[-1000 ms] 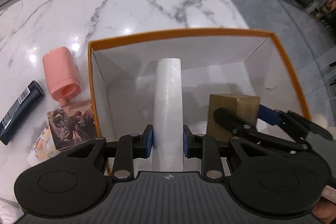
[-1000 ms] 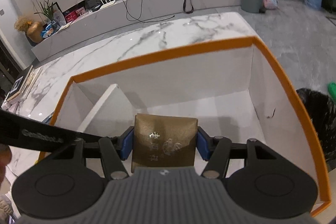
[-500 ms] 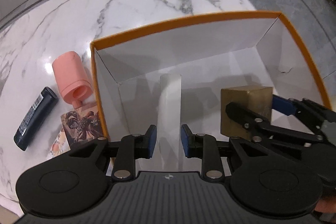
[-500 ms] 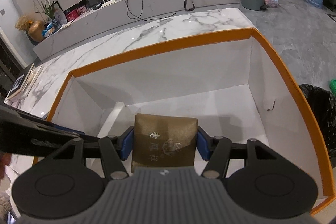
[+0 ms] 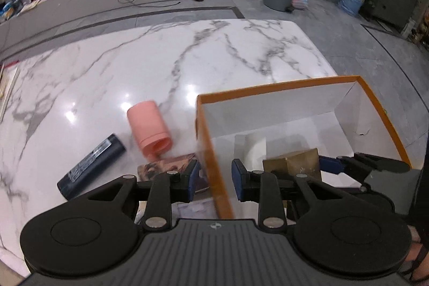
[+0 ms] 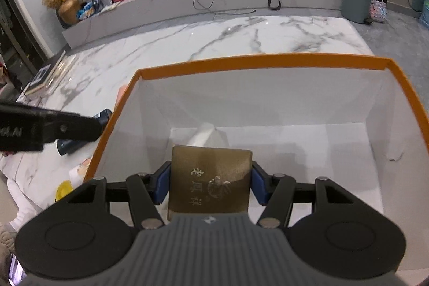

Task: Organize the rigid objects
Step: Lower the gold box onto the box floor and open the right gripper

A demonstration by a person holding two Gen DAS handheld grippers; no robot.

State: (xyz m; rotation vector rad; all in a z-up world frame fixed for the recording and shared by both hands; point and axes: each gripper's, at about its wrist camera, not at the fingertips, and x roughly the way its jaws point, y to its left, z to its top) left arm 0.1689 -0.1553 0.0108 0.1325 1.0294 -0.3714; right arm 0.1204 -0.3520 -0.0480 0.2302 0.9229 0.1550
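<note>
The right gripper (image 6: 210, 185) clamps a square gold-brown box with embossed characters (image 6: 210, 180) between its blue pads, holding it inside the orange-rimmed white cardboard box (image 6: 257, 61) on the white marble table (image 5: 161, 63). A white rectangular block (image 5: 254, 149) lies on the box floor just beyond the gold box. The left gripper (image 5: 214, 180) is empty, its fingers spread on either side of the box's left wall. Left of the box, on the table, lie a pink cylindrical bottle (image 5: 148, 129), a dark navy tube (image 5: 91, 162) and a picture card (image 5: 167, 166).
</note>
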